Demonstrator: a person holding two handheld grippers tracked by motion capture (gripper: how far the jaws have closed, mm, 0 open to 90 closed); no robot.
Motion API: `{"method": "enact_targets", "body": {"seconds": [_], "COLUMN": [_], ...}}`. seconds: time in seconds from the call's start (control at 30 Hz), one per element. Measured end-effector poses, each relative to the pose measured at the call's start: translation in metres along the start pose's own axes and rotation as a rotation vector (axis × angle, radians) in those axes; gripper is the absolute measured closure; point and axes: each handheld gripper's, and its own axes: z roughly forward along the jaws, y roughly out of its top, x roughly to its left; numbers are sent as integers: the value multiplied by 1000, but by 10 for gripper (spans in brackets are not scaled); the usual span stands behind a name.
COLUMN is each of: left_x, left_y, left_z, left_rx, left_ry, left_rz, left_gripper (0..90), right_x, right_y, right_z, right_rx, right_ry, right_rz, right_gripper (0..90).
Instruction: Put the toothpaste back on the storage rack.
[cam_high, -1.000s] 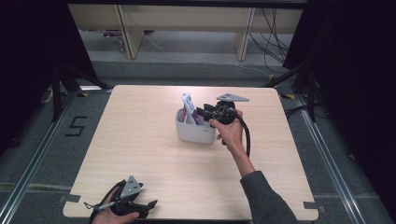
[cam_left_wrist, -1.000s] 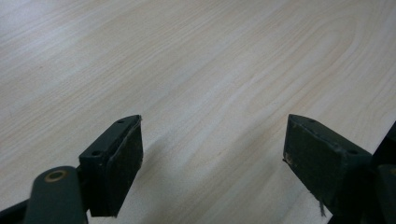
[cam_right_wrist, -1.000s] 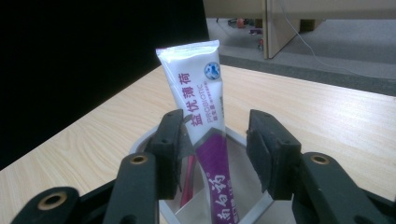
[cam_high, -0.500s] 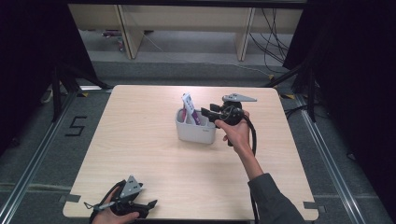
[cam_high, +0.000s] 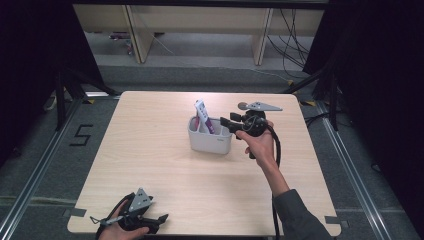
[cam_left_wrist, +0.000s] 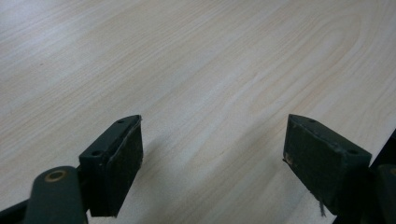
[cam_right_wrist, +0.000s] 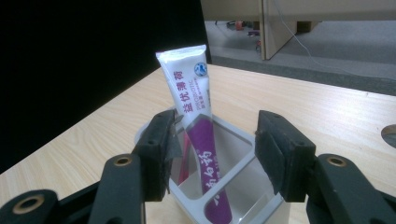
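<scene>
Your surface (cam_high: 150, 150) is pale matt wood grain; the holder (cam_high: 210, 142) looks smooth grey plastic, the tube (cam_right_wrist: 196, 121) glossy, the tongs' pads (cam_right_wrist: 275, 149) rough black.

The high view looks forward and down over the whole table (cam_high: 150, 150) from the person's side. The left gripper view sits very close above bare tabletop at the near left edge. The right gripper view looks closely at the toothpaste tube (cam_right_wrist: 196, 121) in the white holder (cam_right_wrist: 243, 205), both also in the high view.

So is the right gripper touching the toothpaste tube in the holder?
Apart. The right gripper view shows the right gripper with its jaws just opening, a clear gap either side of the toothpaste tube standing in the holder.
</scene>
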Motion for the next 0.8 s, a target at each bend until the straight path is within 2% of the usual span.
{"method": "enact_targets", "body": {"seconds": [0.07,0.17,0.23,0.4,0.47,0.63,0.67,0.7,0.73,0.77,0.8], "left_x": [1,1,1,0,1,1,0,2,2,0,1], "left_y": [0,0,-1,0,0,0,-1,0,0,0,0], "left_z": [0,0,1,0,0,0,1,-1,-1,0,0], "left_rx": [6,6,-1,3,8,8,5,24,24,5,13], "left_ry": [3,3,2,2,3,-2,3,3,3,4,-3], "left_rz": [6,2,-4,-2,2,3,-4,23,23,-1,9], "left_gripper": [194,193,193,193,193,193,193,193,193,193,193], "right_x": [0,-1,0,0,-1,1,0,-1,-1,-2,-1], "right_y": [0,-1,-2,-4,-5,-7,-8,-9,-9,-10,-10], "right_z": [-2,-3,-6,-9,-10,-15,-15,-16,-16,-16,-17], "right_rx": [1,-5,-1,-2,1,23,15,7,7,4,7], "right_ry": [12,10,8,13,1,-13,-16,-18,-18,-17,-27], "right_rz": [19,5,35,43,28,50,35,34,34,26,37], "right_gripper": [482,472,440,381,353,305,300,287,287,279,270]}}
